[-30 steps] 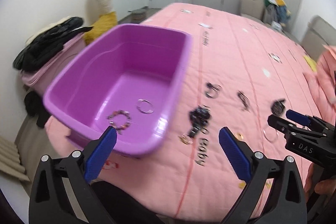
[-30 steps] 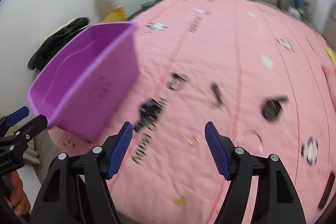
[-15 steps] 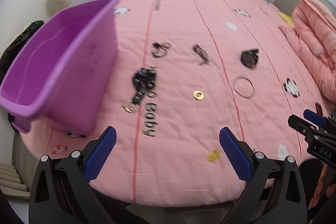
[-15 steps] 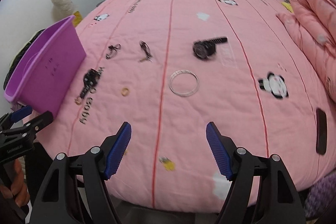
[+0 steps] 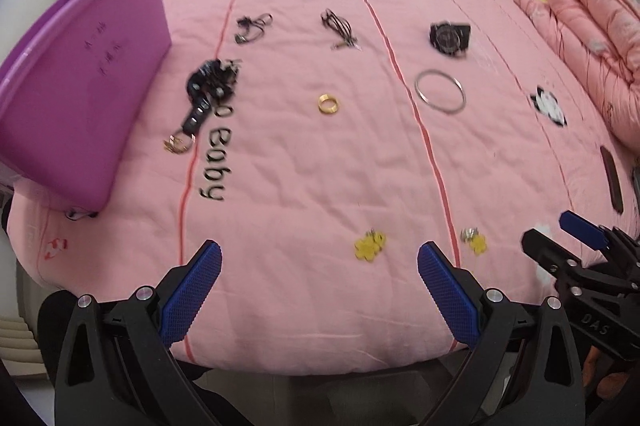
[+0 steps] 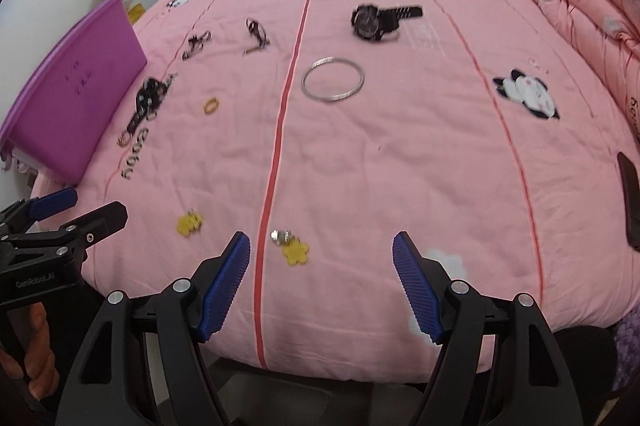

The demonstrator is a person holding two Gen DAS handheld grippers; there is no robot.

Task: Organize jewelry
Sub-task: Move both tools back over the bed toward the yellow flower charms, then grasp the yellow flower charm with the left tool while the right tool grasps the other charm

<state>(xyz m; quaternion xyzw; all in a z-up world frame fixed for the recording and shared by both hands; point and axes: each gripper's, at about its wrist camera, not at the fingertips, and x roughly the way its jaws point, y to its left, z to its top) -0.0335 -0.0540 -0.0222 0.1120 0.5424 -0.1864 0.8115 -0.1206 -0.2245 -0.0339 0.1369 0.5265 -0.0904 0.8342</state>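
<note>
On quilted pink bedspread (image 5: 304,154), round metal bangle (image 5: 440,91)

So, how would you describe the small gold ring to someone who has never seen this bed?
On the pink bedspread, look between the purple tub and the large silver bangle. The gold ring lies there alone: smallest piece, the only plain yellow band.

Purple bin (image 5: 80,78) at bed's left edge, side wall facing camera, interior hidden. Jewelry spread flat on pink quilt, pieces apart: black beaded chain with gold clasp (image 5: 206,88) nearest bin; gold ring (image 5: 328,104); silver bangle (image 5: 440,91); black watch (image 5: 449,35); two dark tangled pieces (image 5: 253,26) (image 5: 340,26) farther back; small silver piece (image 6: 281,236) near front edge.
</note>
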